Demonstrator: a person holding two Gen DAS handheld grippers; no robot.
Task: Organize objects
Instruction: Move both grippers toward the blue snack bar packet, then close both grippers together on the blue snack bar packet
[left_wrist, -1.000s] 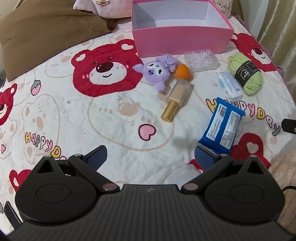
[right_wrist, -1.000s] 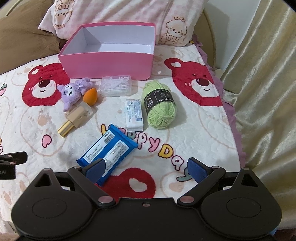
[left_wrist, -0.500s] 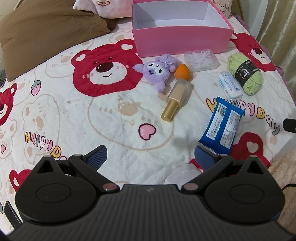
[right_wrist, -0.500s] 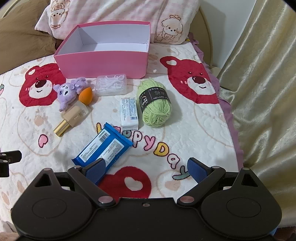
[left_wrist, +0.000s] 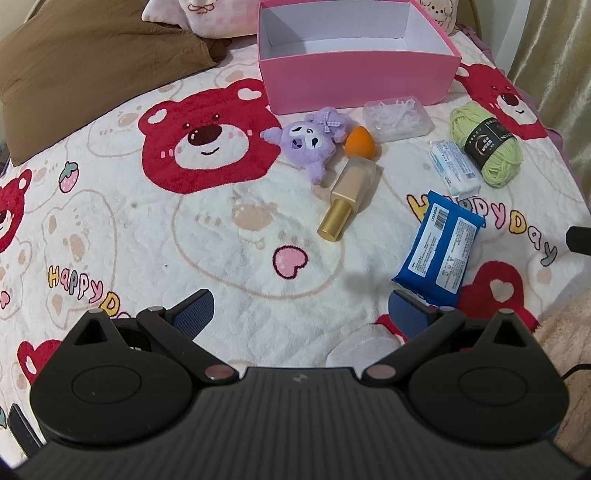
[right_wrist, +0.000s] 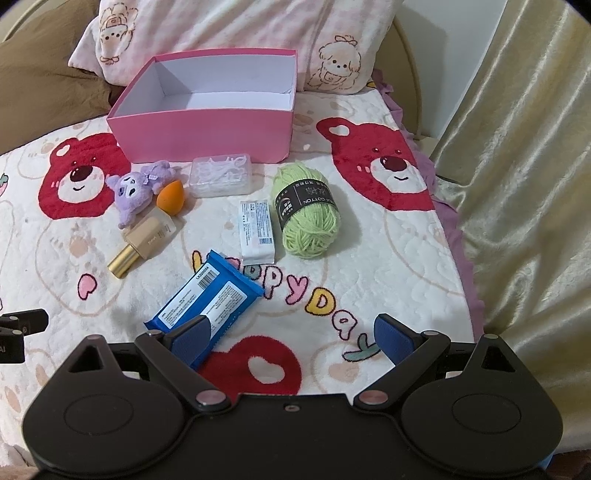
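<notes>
An empty pink box (left_wrist: 354, 79) (right_wrist: 201, 138) stands at the far side of the bear-print blanket. In front of it lie a purple plush (left_wrist: 306, 138) (right_wrist: 135, 192), an orange sponge (left_wrist: 359, 138) (right_wrist: 170, 195), a gold bottle (left_wrist: 349, 195) (right_wrist: 142, 240), a clear case (left_wrist: 397, 114) (right_wrist: 221, 175), a white packet (left_wrist: 454, 168) (right_wrist: 256, 230), green yarn (left_wrist: 485, 144) (right_wrist: 308, 216) and a blue pack (left_wrist: 439, 249) (right_wrist: 205, 302). My left gripper (left_wrist: 299, 314) is open and empty, short of the bottle. My right gripper (right_wrist: 293, 338) is open and empty, its left finger over the blue pack's near end.
A brown pillow (left_wrist: 85, 62) lies at the far left and a pink patterned pillow (right_wrist: 229, 33) behind the box. A gold curtain (right_wrist: 524, 166) hangs past the bed's right edge. A white round pad (left_wrist: 364, 343) lies near my left gripper.
My right gripper has shifted to the right and a little forward, so the objects slid left in its view. My left gripper has barely moved.
</notes>
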